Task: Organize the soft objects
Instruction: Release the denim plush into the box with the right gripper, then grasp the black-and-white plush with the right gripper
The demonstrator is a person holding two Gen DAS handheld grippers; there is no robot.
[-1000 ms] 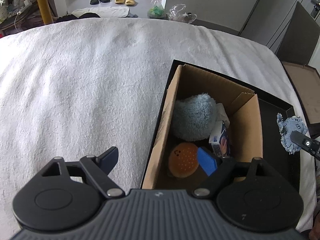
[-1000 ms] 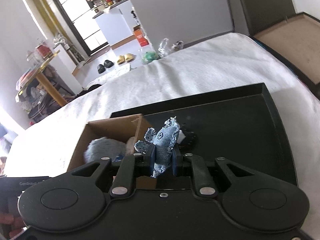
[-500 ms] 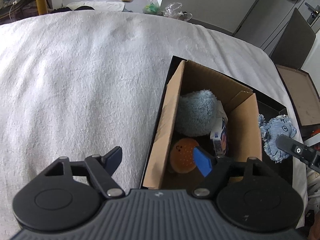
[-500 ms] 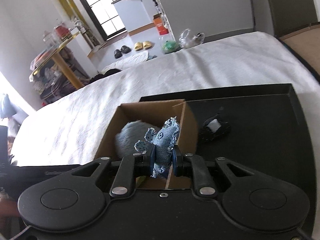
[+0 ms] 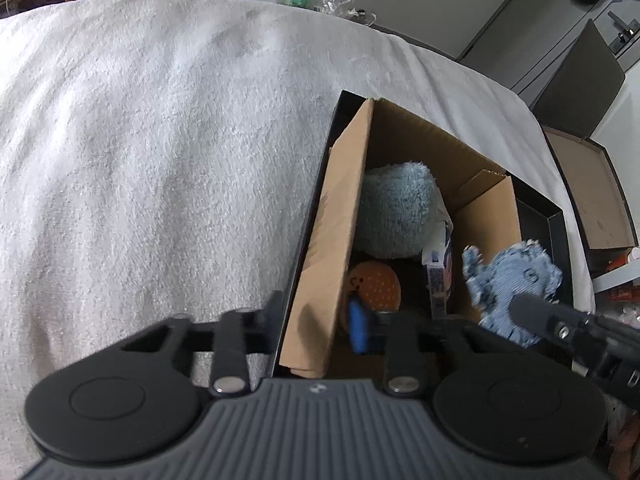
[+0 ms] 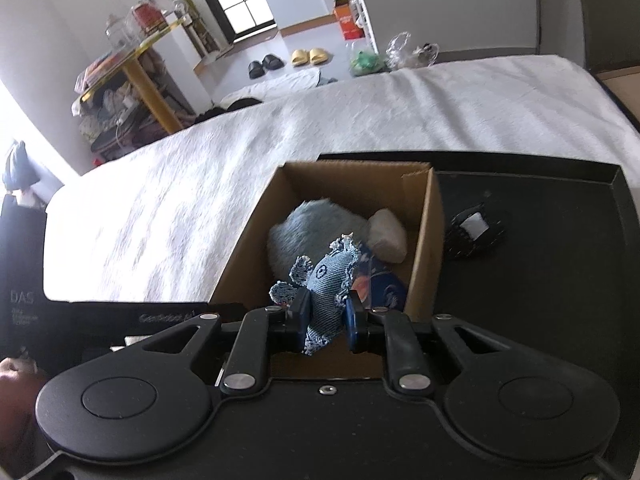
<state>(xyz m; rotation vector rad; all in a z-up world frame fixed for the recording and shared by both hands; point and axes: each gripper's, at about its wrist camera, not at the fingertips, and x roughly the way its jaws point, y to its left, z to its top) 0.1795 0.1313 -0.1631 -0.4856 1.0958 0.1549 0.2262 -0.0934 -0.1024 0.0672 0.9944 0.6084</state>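
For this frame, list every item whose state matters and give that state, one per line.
Right gripper: shut on denim toy.
Denim toy: held above the box opening, not released.
Left gripper: open, straddling the box's near wall.
Cardboard box: open-topped, standing in the tray.
Fluffy toy: inside box.
Orange toy: inside box.
Black patch: lying on tray, outside box.

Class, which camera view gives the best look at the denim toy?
The right wrist view: the denim toy sits centred and sharp, clamped in the right gripper over the cardboard box. The left wrist view shows it blurred near the right edge.
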